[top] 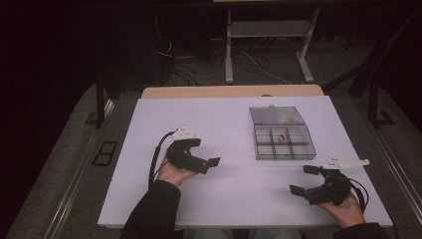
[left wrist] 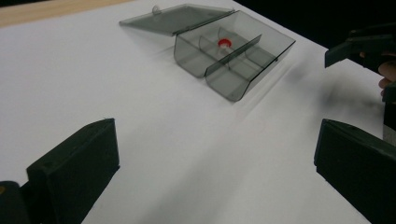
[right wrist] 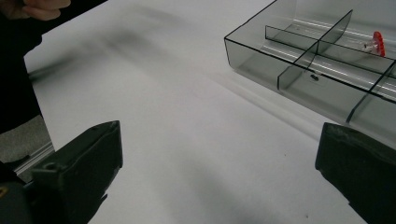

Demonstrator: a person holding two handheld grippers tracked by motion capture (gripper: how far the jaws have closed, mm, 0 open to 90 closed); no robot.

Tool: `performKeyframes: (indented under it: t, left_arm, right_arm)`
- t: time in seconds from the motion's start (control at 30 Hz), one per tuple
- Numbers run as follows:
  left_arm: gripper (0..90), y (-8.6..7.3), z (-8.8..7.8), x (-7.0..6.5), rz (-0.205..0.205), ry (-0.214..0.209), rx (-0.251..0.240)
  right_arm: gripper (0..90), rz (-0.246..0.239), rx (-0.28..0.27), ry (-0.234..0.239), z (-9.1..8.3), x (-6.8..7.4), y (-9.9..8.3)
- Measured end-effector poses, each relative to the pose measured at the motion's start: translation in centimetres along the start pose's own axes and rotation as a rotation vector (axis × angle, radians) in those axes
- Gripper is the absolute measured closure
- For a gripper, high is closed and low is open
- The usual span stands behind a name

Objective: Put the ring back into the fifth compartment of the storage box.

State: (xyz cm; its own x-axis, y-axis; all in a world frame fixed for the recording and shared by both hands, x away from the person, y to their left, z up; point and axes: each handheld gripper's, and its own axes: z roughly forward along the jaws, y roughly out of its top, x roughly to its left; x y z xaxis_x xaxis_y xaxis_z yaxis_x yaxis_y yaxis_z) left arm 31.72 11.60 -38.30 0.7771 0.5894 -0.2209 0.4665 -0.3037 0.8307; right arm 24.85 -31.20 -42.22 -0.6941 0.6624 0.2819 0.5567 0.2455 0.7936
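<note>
A smoky clear compartment box [top: 283,142] lies on the white table [top: 224,124] right of centre, its lid [top: 276,115] folded open behind it. A small red piece [top: 281,136] sits in one middle compartment. My left gripper [top: 204,152] hovers left of the box, open and empty. My right gripper [top: 304,179] is near the front right, below the box, also open and empty. The left gripper view has the box [left wrist: 233,51] and red piece [left wrist: 224,43] ahead of the wide jaws. In the right gripper view the box [right wrist: 317,70] is close, with the red piece [right wrist: 377,44] inside.
The table's wooden back edge [top: 231,91] runs behind the white surface. Desk legs and cables [top: 229,59] stand on the dark floor beyond. The other gripper [left wrist: 369,46] shows at the right of the left gripper view. A hand [right wrist: 42,7] is at the right gripper view's top left.
</note>
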Motion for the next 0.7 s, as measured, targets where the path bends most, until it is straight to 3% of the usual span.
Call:
performKeyframes:
  t: [0.5,0.7]
  left_arm:
    - [0.0,-5.4,-2.8,0.6,-0.072,0.049,0.002]
    - [0.0,-6.7,-3.1,0.8,-0.086,0.045,-0.010]
  right_arm:
    - [0.1,0.003,0.005,-0.001,0.1,0.0,-0.1]
    - [0.1,0.004,0.005,0.000,0.1,0.0,-0.1]
